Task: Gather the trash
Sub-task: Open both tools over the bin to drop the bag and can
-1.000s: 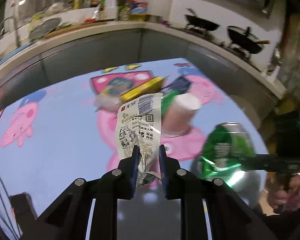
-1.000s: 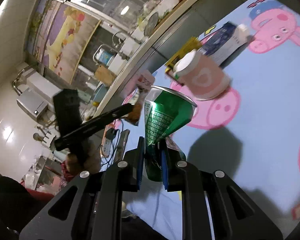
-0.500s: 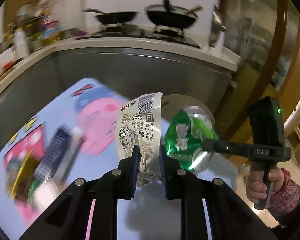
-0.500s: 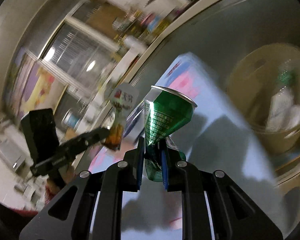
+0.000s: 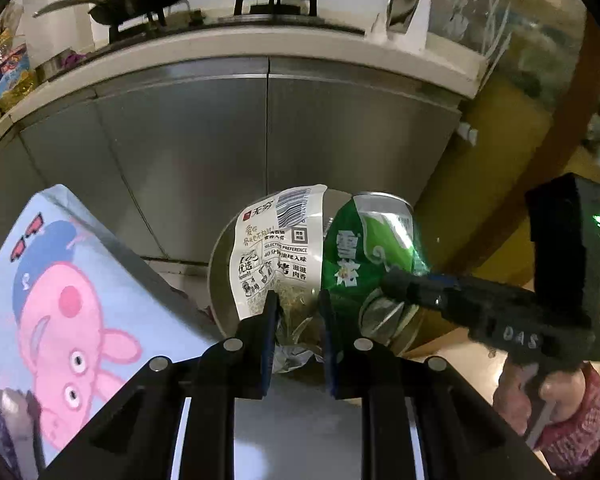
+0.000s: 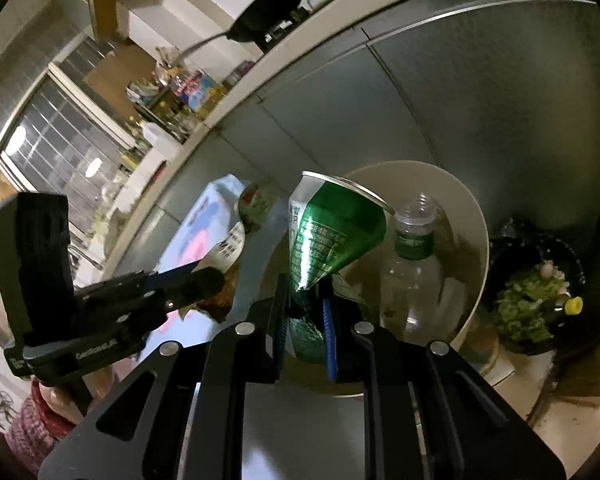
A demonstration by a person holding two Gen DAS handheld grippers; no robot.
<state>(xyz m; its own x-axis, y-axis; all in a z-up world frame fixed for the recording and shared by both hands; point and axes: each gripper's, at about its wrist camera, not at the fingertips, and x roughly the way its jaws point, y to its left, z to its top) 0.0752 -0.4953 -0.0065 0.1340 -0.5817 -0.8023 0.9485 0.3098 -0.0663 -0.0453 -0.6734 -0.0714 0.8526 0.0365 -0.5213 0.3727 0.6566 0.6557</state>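
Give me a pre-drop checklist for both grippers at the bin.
1. Left gripper clamped on snack wrapper: ok.
2. Right gripper clamped on crushed green can: ok.
3. Beige bin open and ahead of the can: ok.
4. Room in the bin: ok, only a clear bottle shows inside.
5. Wrapper over the bin mouth: cannot tell.
6. Grippers clear of each other: cannot tell; can and wrapper sit very close.
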